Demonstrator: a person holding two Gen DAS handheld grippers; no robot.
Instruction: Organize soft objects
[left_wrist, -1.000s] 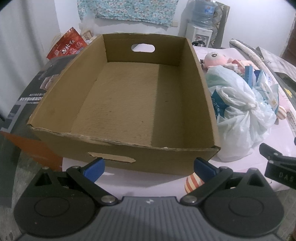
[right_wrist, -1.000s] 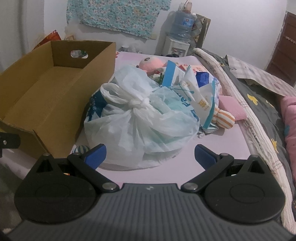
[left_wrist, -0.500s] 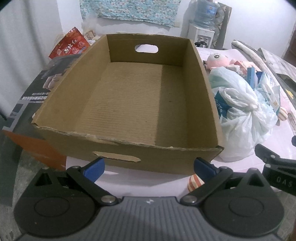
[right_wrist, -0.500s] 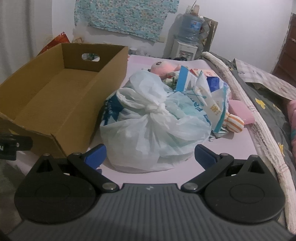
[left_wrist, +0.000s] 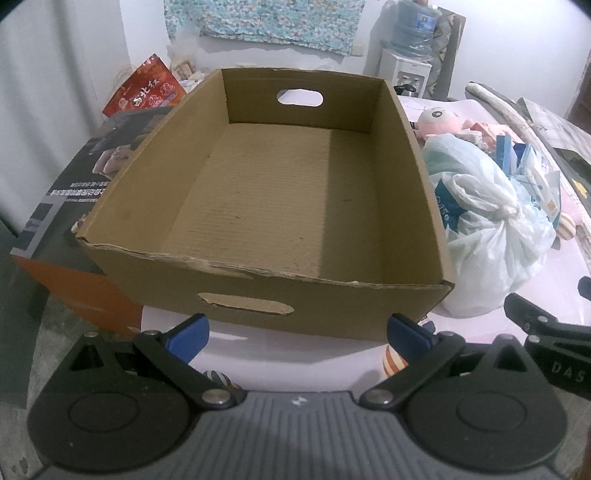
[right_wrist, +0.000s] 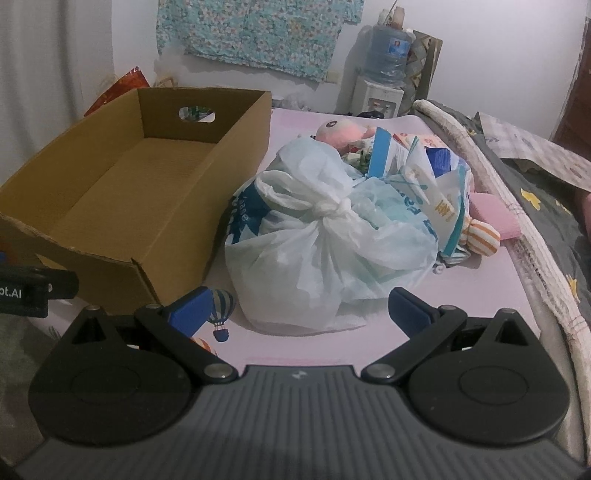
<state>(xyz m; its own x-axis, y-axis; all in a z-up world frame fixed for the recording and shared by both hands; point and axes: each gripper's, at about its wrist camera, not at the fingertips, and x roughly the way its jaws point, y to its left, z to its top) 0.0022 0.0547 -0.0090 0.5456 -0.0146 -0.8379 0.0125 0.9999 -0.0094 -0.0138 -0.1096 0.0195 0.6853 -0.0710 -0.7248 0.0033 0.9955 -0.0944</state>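
The left tongs (left_wrist: 297, 334) stand spread apart, holding nothing, before the cardboard box (left_wrist: 258, 192) at 12 o'clock; the knotted plastic bag (right_wrist: 325, 236) lies on the bed (right_wrist: 480, 291) against the box's right wall; the right tongs (right_wrist: 297, 314) gape wide just before it; a pink plush toy (right_wrist: 340, 133) lies behind at 1 o'clock.

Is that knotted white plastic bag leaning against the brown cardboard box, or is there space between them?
Touching. In the right wrist view the knotted white plastic bag bulges against the brown cardboard box wall, with no pink sheet visible between them.
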